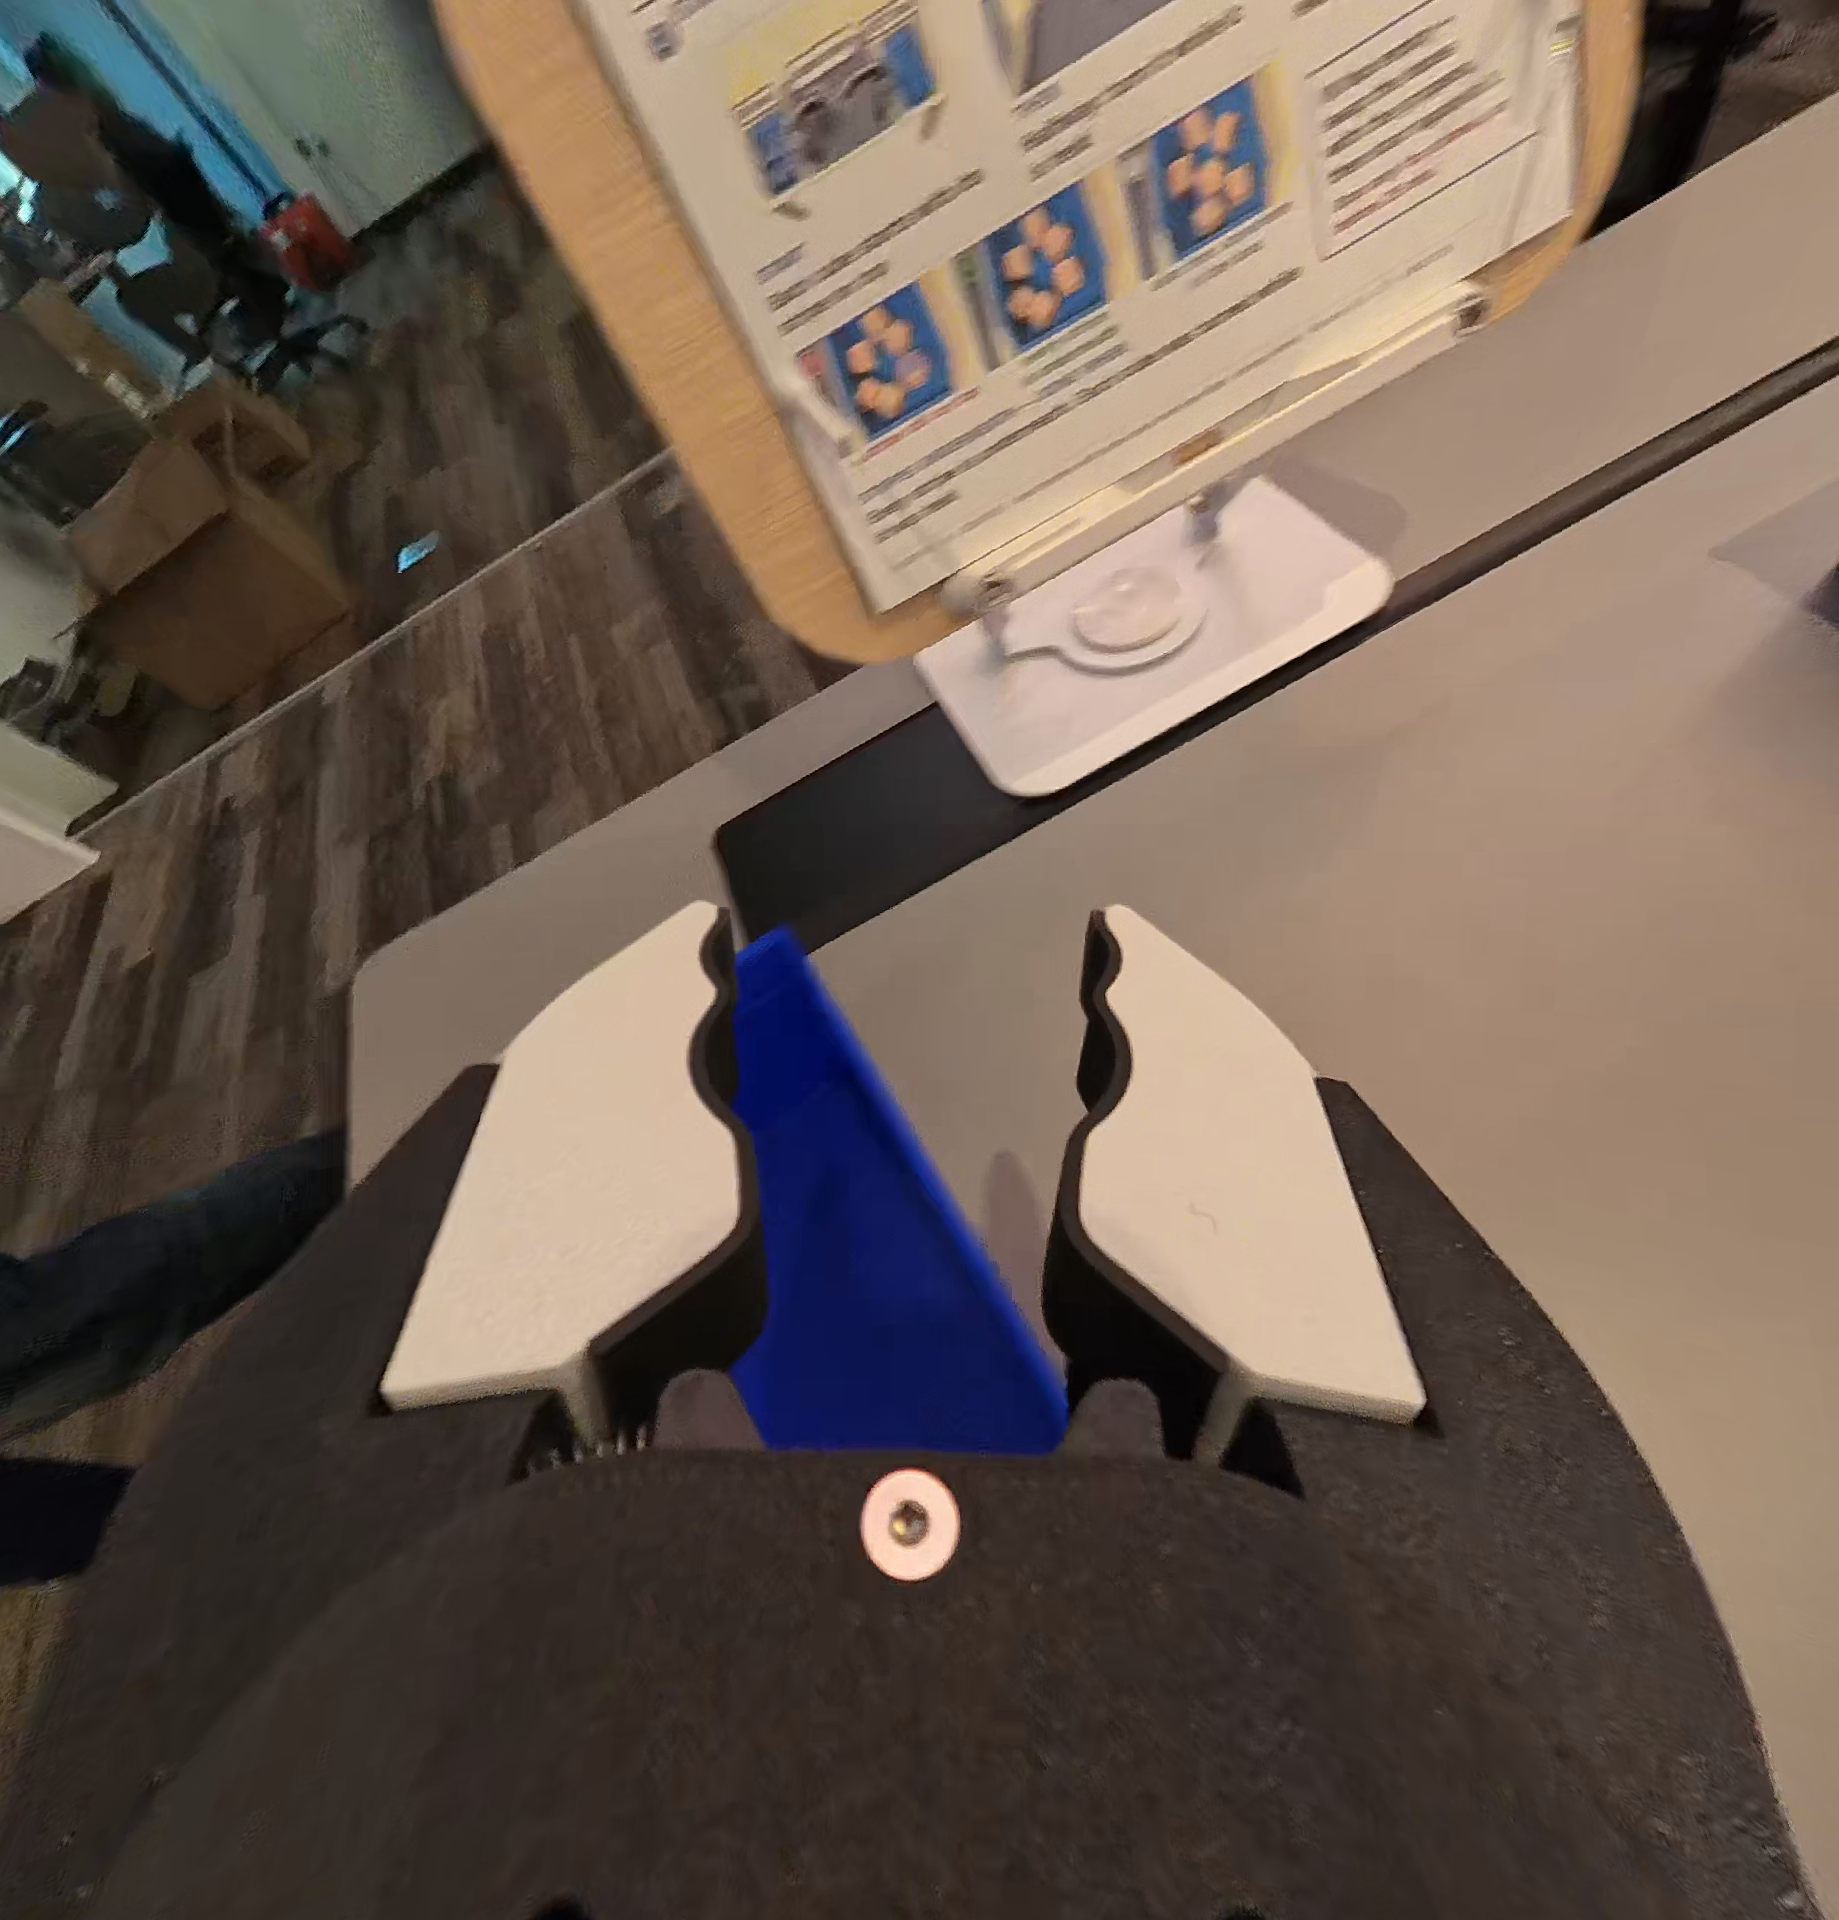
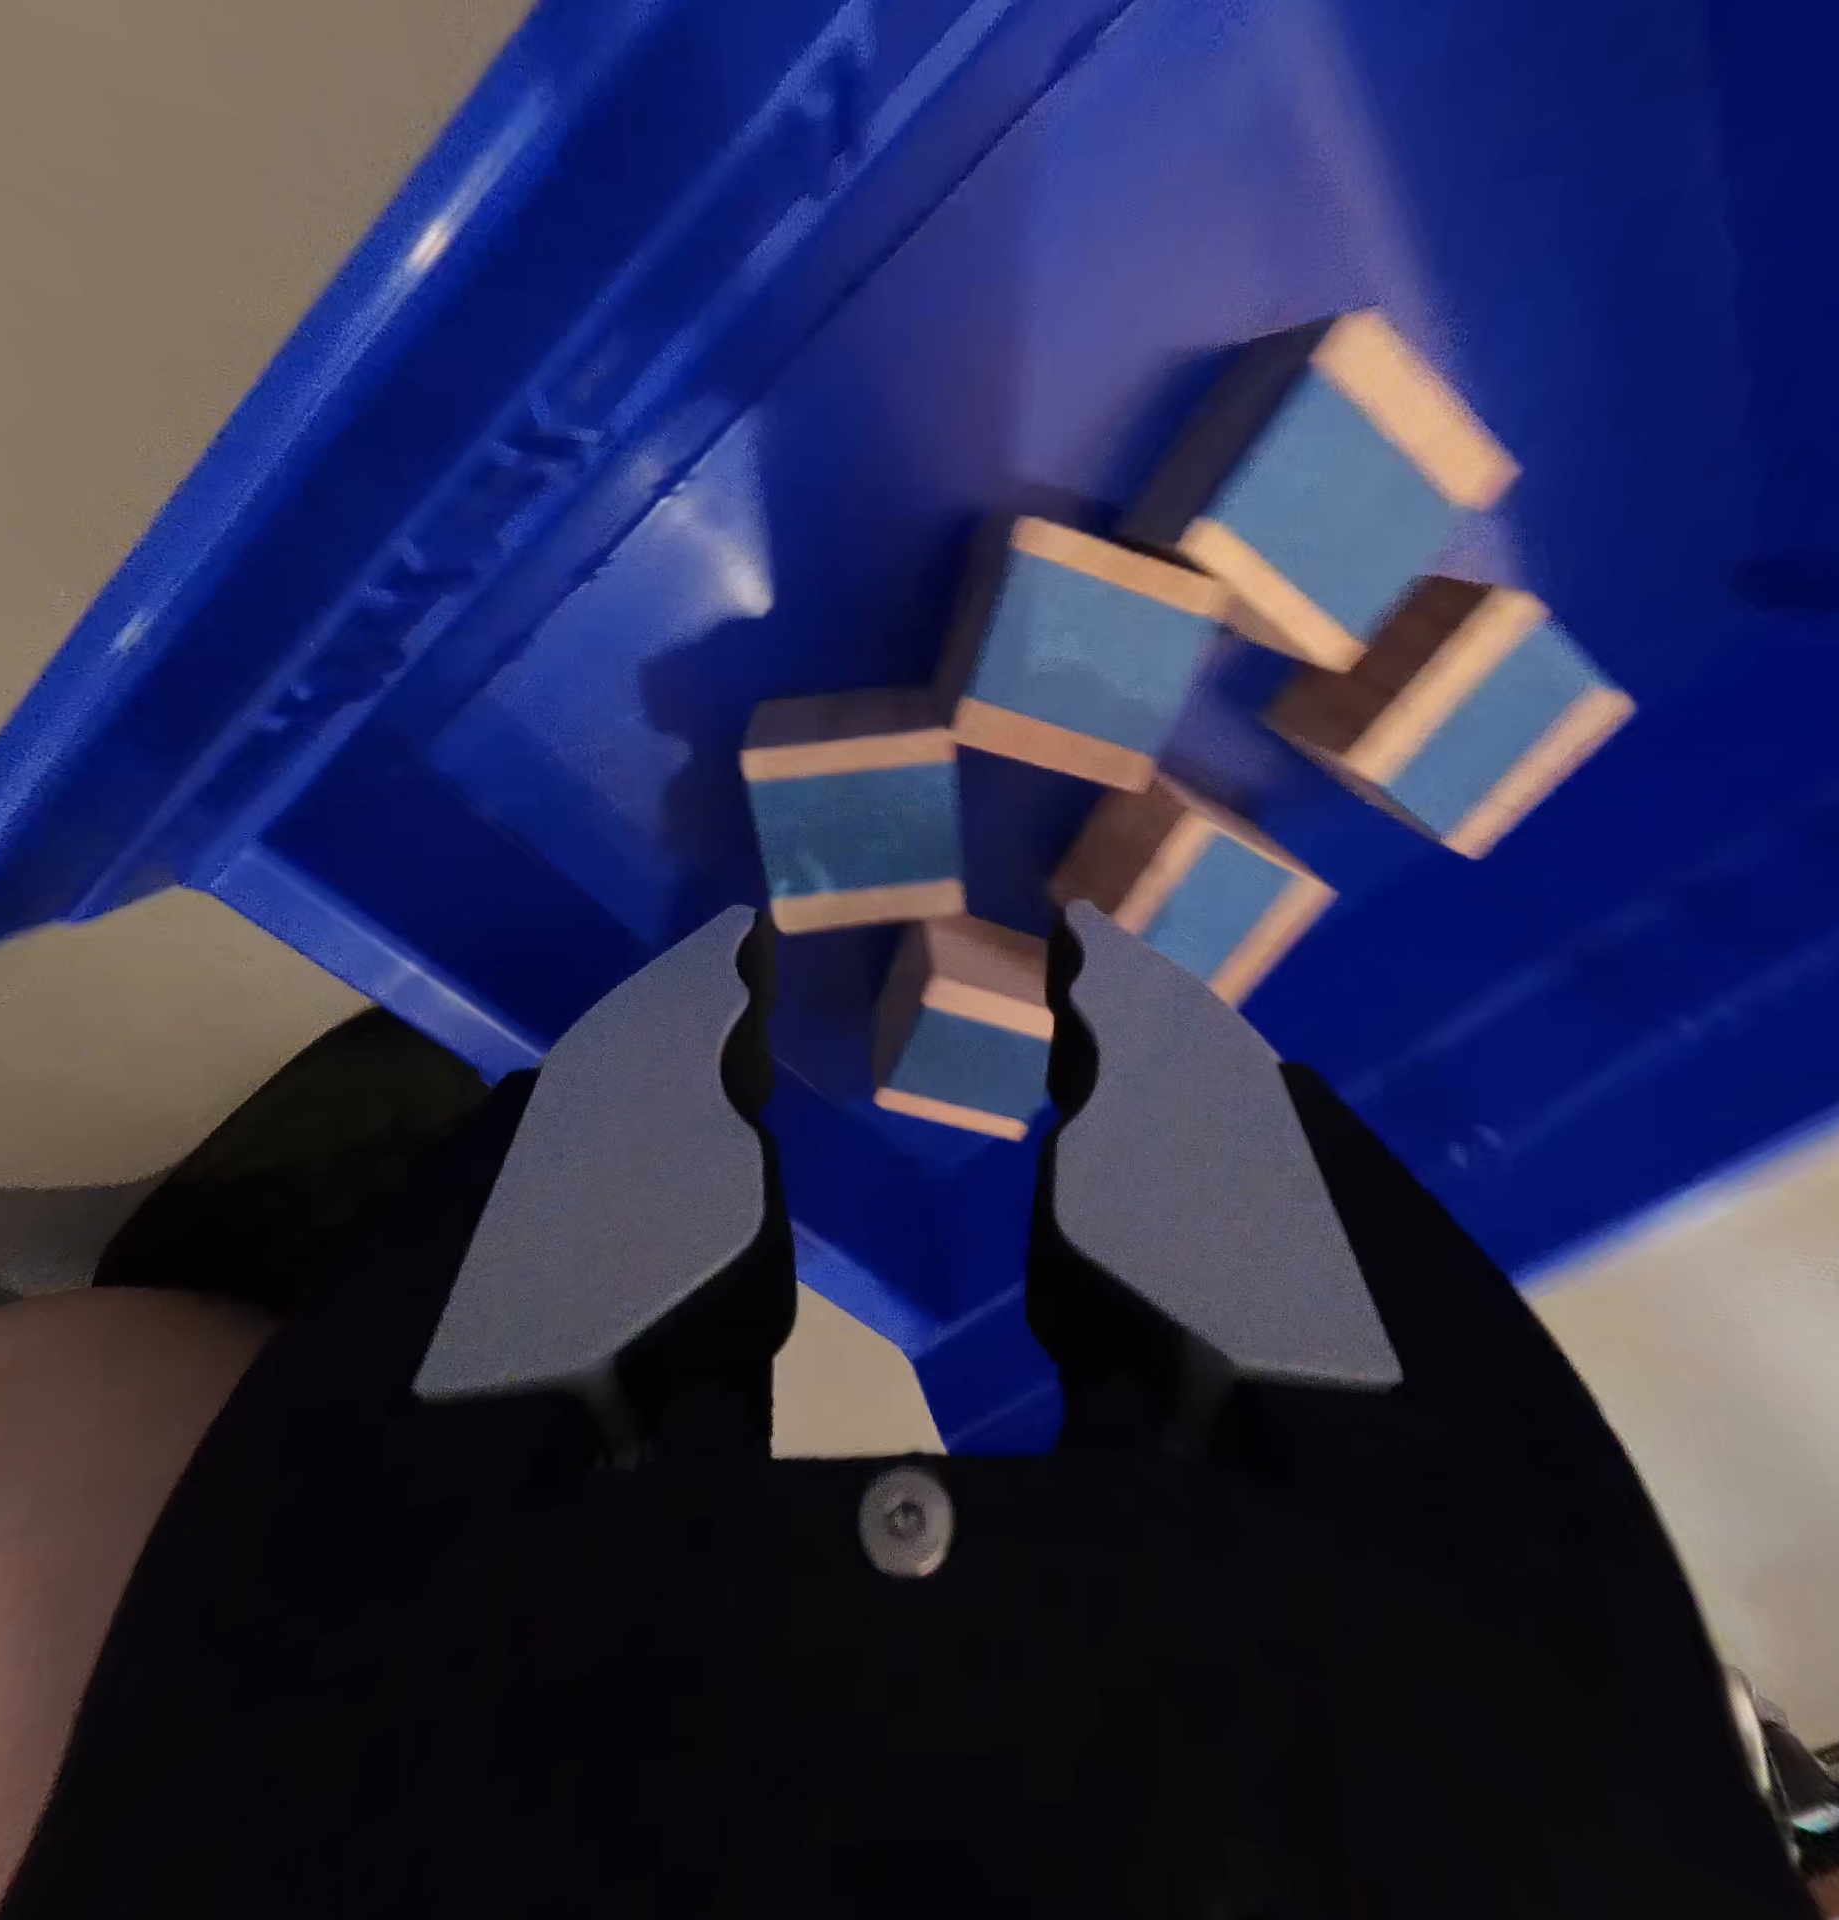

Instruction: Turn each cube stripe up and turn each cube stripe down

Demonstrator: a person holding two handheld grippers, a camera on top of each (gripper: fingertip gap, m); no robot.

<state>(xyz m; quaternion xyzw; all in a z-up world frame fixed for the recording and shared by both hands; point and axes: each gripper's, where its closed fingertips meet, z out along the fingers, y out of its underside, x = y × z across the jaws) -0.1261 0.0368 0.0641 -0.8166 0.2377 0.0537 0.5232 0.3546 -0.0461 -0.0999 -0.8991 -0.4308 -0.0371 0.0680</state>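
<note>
In the right wrist view, several wooden cubes with a blue stripe face up lie in a blue bin point(image 2: 1517, 156). My right gripper point(image 2: 910, 920) is open above them. The nearest cube point(image 2: 962, 1039) lies between its fingers, close to the right finger point(image 2: 1154, 1091), with a clear gap to the left one. Other cubes point(image 2: 858, 821) point(image 2: 1086, 655) point(image 2: 1466, 717) lie farther in. In the left wrist view my left gripper point(image 1: 910, 925) is open. The bin's blue wall point(image 1: 853, 1247) runs between its fingers, next to the left pad and apart from the right pad.
A picture sheet on a wooden board point(image 1: 1050, 260) stands on a white base point(image 1: 1154, 665) at the back of the grey table point(image 1: 1414, 1039). A dark strip point(image 1: 842, 831) crosses the table. The table's left edge drops to the floor, where a person's leg point(image 1: 115, 1299) shows.
</note>
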